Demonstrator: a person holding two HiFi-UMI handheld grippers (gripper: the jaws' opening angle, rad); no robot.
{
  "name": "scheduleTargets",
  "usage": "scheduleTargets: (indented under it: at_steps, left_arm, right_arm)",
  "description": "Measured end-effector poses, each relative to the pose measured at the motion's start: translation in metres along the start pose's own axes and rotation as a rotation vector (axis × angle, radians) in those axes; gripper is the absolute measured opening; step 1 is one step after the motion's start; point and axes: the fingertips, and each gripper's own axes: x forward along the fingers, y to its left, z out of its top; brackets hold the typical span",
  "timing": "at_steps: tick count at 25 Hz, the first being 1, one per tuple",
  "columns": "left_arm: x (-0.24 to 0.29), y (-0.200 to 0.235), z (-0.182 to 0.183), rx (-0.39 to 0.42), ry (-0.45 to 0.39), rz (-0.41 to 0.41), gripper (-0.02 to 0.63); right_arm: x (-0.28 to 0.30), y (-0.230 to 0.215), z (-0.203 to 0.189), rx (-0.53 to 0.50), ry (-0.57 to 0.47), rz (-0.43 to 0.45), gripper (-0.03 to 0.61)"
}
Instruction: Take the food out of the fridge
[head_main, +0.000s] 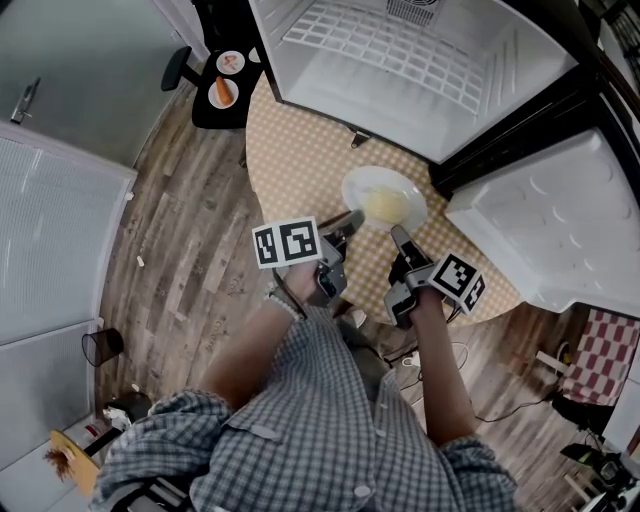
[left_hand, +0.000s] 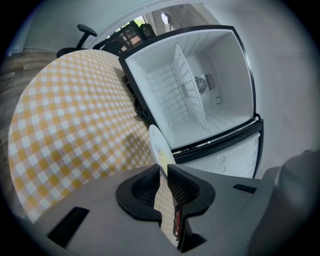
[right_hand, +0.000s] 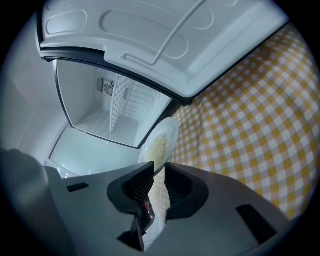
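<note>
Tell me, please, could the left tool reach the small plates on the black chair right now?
Probably not yet. The left tool is clamped on the plate of food, which the right tool also holds, and the black chair with the small plates stands past the table's far edge.

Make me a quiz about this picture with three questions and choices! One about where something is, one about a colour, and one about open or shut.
1. Where is the plate of food?
A) on the floor
B) over the table, held by the left gripper and right gripper
C) in a sink

2. What colour are the table's checks?
A) yellow and white
B) blue and white
C) red and black

3. How is the fridge door?
A) shut
B) missing
C) open

Answers: 1 B, both grippers pinch its rim over the cloth. 2 A, the cloth shows yellow and white squares. 3 C, the fridge's white inside and wire shelf show.
</note>
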Motion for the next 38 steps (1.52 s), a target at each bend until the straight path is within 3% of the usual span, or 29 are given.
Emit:
scheduleTargets:
  at_steps: [13,28,35,38]
  left_arm:
    - [0.014,0.046,-0.019,-0.057,0.066,0.082,0.054]
    - [0.019,0.064,-0.029,-0.051,0.123,0.171,0.054]
    - [0.010,0.063,-0.034,0.006,0.128,0.175,0.071]
    - [-0.006,0.059,-0.036,0.080,0.125,0.209,0.018]
  right_arm:
    - [0.018,-0.044,-0.016,0.083,0.048,-0.090,0.055]
    - [0.023,-0.062,-0.026,0.128,0.056,-0.164,0.055]
    - [0.011,-0.064,-0.028,0.116,0.050,-0.147,0.055]
    - [-0.001,-0.058,-0.026,-0.007,0.052,-0.159,0.055]
